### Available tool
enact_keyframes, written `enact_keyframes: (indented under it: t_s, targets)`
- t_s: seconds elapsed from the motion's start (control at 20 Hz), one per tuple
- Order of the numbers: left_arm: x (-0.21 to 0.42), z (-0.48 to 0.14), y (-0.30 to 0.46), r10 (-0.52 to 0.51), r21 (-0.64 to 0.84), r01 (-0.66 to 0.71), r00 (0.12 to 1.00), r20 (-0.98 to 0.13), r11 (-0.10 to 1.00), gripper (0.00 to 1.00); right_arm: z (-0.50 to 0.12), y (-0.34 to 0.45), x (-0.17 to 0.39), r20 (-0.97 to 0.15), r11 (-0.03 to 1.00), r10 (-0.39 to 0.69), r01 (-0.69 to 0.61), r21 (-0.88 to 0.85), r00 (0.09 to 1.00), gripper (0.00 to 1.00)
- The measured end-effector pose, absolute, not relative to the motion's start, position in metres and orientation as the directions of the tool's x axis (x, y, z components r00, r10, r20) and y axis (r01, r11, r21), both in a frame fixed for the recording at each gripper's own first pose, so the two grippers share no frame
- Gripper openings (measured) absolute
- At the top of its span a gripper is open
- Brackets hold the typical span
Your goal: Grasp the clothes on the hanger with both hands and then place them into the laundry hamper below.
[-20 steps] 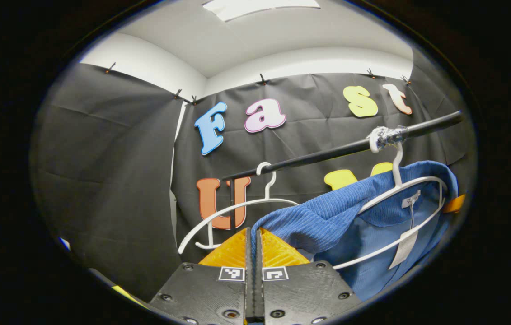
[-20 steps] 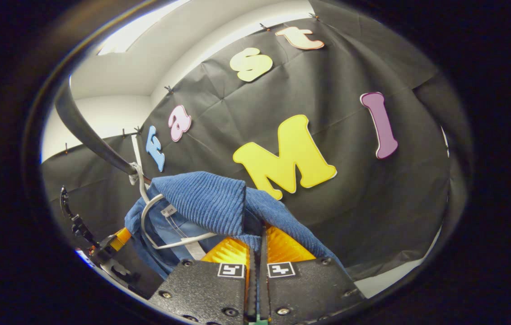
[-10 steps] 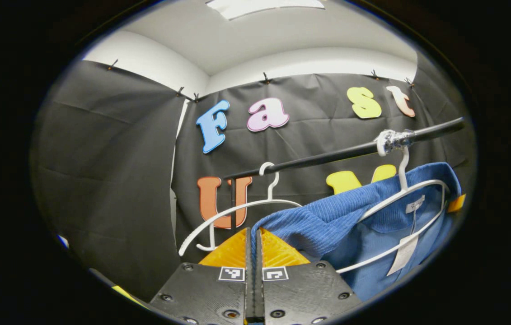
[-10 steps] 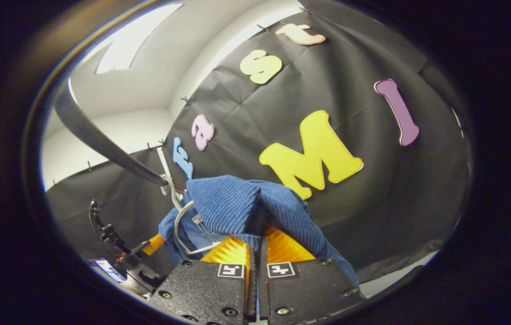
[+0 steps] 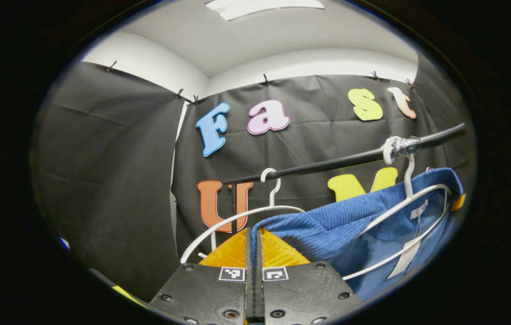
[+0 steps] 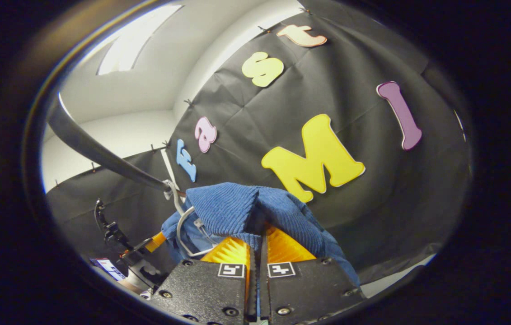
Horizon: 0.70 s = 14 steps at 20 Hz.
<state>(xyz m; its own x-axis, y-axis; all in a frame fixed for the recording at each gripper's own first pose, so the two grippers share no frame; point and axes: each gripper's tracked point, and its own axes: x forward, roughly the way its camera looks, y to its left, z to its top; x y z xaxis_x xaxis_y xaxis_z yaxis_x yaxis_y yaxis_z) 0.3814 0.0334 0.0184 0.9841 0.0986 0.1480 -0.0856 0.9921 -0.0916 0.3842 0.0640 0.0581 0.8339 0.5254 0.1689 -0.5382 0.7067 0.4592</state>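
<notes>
My left gripper (image 5: 254, 241) pinches one end of the blue top (image 5: 327, 225), and my right gripper (image 6: 257, 243) pinches the other. The top stretches sideways between them, draped on the white hanger (image 5: 411, 203). I think the hamper is straight down.

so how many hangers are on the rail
2. An empty hanger hangs from the rail just beyond the left gripper. A second hanger, farther right on the rail, carries the blue garment. Others may be hidden.
</notes>
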Motion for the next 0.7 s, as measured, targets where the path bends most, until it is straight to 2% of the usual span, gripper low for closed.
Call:
enact_keyframes:
  t_s: [0.15, 0.25, 0.35, 0.4, 0.5, 0.7]
  targets:
    - [0.381, 0.021, 0.030, 0.081, -0.073, -0.070, 0.985, 0.150, 0.995, 0.00, 0.069, 0.047, 0.392, 0.189, 0.734, 0.468, -0.499, 0.460, 0.863, 0.05]
    - [0.379, 0.021, 0.027, 0.069, -0.066, -0.060, 0.986, 0.150, 0.996, 0.00, 0.066, 0.047, 0.394, 0.174, 0.734, 0.480, -0.503, 0.456, 0.860, 0.05]
    - [0.380, 0.020, 0.031, 0.075, -0.064, -0.066, 0.986, 0.151, 0.996, 0.00, 0.065, 0.056, 0.385, 0.179, 0.642, 0.550, -0.550, 0.534, 0.816, 0.06]
    - [0.383, 0.021, 0.032, 0.075, -0.073, -0.065, 0.986, 0.147, 0.995, 0.04, 0.069, 0.056, 0.382, 0.207, 0.605, 0.578, -0.584, 0.541, 0.790, 0.06]
    - [0.390, 0.022, 0.033, 0.073, -0.088, -0.061, 0.988, 0.139, 0.994, 0.00, 0.070, 0.063, 0.377, 0.229, 0.573, 0.615, -0.627, 0.528, 0.755, 0.05]
    - [0.393, 0.023, 0.030, 0.078, -0.070, -0.068, 0.986, 0.148, 0.995, 0.00, 0.073, 0.066, 0.379, 0.256, 0.482, 0.657, -0.657, 0.580, 0.709, 0.04]
